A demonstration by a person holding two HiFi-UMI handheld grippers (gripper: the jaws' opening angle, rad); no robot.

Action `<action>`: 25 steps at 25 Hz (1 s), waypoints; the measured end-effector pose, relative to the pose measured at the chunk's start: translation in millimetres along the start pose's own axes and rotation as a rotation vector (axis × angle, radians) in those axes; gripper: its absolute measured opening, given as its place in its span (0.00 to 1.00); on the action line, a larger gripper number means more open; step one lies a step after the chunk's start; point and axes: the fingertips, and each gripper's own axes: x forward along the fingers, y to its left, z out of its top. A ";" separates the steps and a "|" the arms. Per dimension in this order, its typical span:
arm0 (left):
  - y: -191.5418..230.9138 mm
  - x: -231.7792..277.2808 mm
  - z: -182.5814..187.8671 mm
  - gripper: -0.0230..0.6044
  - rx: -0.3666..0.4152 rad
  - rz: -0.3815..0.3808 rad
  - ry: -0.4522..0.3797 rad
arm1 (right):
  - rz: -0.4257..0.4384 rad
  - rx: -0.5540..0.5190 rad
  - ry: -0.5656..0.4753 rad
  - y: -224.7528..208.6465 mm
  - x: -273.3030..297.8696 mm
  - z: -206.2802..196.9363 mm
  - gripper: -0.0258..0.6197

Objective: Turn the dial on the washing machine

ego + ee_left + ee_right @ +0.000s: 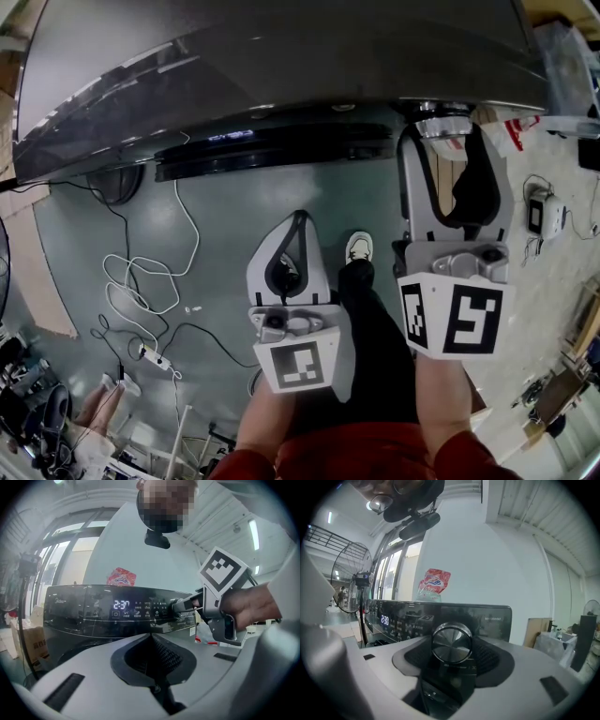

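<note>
Bright daylight from the windows [75, 550], sheen on the washing machine [281, 66], fisheye-warped, vignetted edges.

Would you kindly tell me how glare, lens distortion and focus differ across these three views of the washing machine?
Head view: the washing machine shows streaky glare on its glossy top and bows with the wide lens. Left gripper view: a dark round vignette frames the picture, yet the lit display stays readable. Right gripper view: the dial is sharp with bright highlights, and the control panel curves.

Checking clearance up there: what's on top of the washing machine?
A red-and-white bag sits on top of the washing machine, behind the control panel. The panel's top edge covers the bag's base.
</note>
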 end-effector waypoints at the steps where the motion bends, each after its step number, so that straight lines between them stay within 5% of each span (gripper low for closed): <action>1: 0.5 -0.2 -0.1 0.05 0.000 0.001 0.000 | 0.002 0.011 0.000 0.1 -0.1 -0.3 0.47; 6: 1.6 -1.2 0.9 0.05 -0.001 0.005 0.000 | 0.016 0.106 -0.005 -1.4 -0.5 -0.4 0.47; 15: -2.3 -3.4 8.7 0.05 -0.002 0.009 -0.008 | 0.075 0.433 -0.020 -9.6 -2.3 0.7 0.47; 25: -0.1 -5.3 7.9 0.05 0.005 0.006 -0.005 | 0.073 0.452 -0.029 -7.2 -1.3 -0.1 0.47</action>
